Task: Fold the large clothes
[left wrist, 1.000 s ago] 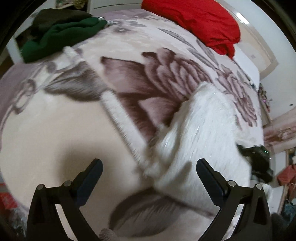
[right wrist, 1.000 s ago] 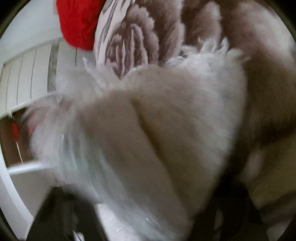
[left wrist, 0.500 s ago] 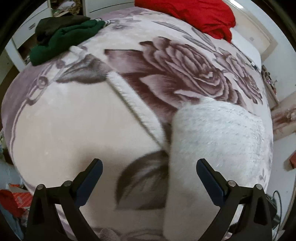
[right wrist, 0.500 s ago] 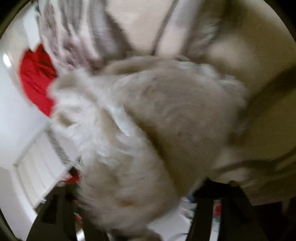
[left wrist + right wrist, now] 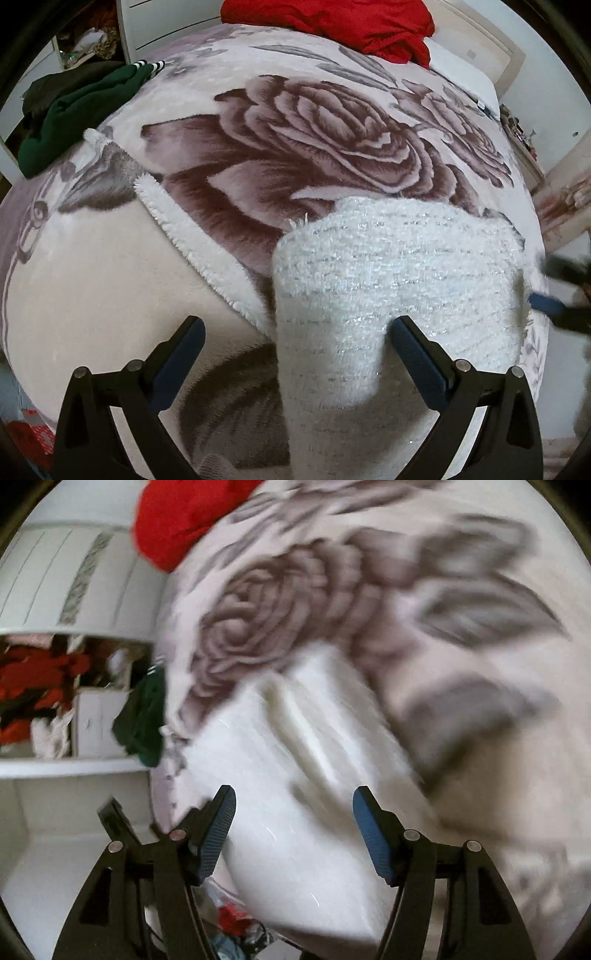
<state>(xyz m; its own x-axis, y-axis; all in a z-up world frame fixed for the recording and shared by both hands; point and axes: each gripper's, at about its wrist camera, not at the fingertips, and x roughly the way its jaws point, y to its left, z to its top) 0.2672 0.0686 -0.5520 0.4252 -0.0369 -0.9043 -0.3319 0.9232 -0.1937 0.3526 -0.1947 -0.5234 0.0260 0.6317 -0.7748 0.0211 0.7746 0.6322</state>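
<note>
- Left wrist view: your left gripper (image 5: 293, 349) has jaws wide apart, holding nothing, above the white fuzzy sweater (image 5: 395, 295), which lies folded on the rose-print blanket (image 5: 314, 122). Green garment (image 5: 77, 110) far left, red one (image 5: 332, 18) at the far end.
- Right wrist view: blurred; your right gripper (image 5: 293, 825) also gapes over the sweater (image 5: 295, 775), gripping nothing.

The white garment (image 5: 399, 280) is fuzzy knit cloth, rough-napped, with thin glittering threads running across it in rows. Under it the floral blanket (image 5: 314, 140) is plush, deep-pile fleece; its turned-back edge at nine o'clock shows a woolly, curly underside. The left gripper (image 5: 293, 354) has matt black plastic arms, small shiny metal pins, and blue ribbed fingertips (image 5: 417, 360) that look rubbery.
</note>
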